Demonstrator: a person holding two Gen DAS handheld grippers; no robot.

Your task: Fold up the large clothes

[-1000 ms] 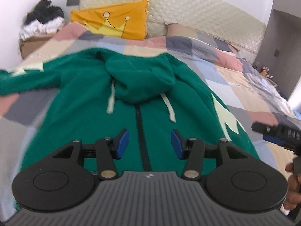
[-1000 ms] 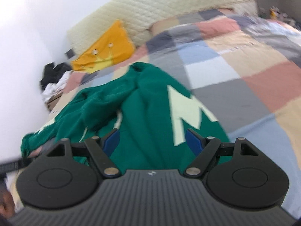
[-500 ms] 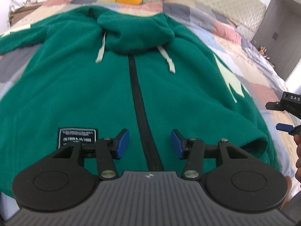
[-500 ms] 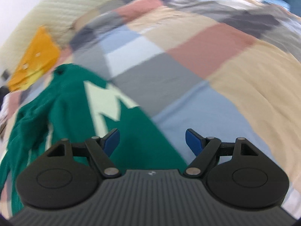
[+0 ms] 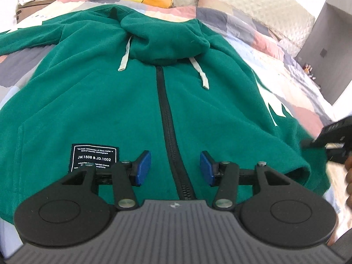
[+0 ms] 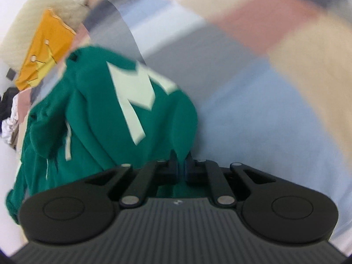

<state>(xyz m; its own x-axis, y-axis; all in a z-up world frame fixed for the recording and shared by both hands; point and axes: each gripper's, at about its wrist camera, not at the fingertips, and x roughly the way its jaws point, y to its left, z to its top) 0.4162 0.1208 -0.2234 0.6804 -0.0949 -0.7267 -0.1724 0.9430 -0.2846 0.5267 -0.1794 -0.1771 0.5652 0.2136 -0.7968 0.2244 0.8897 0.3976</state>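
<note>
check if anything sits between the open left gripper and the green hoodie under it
Nothing visible does. The left gripper hangs open straight over the green zip-up fleece hoodie, its black zipper showing between the blue pads, with only bare fabric below.

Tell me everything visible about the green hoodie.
The green hoodie looks like fleece and lies front-up on the patchwork bedspread, hood toward the pillow. It has a closed black zipper, pale drawstrings, a black label and a pale sleeve patch. The right hand-held gripper pinches its sleeve cuff; the left hand-held gripper is open above the hem.
</note>
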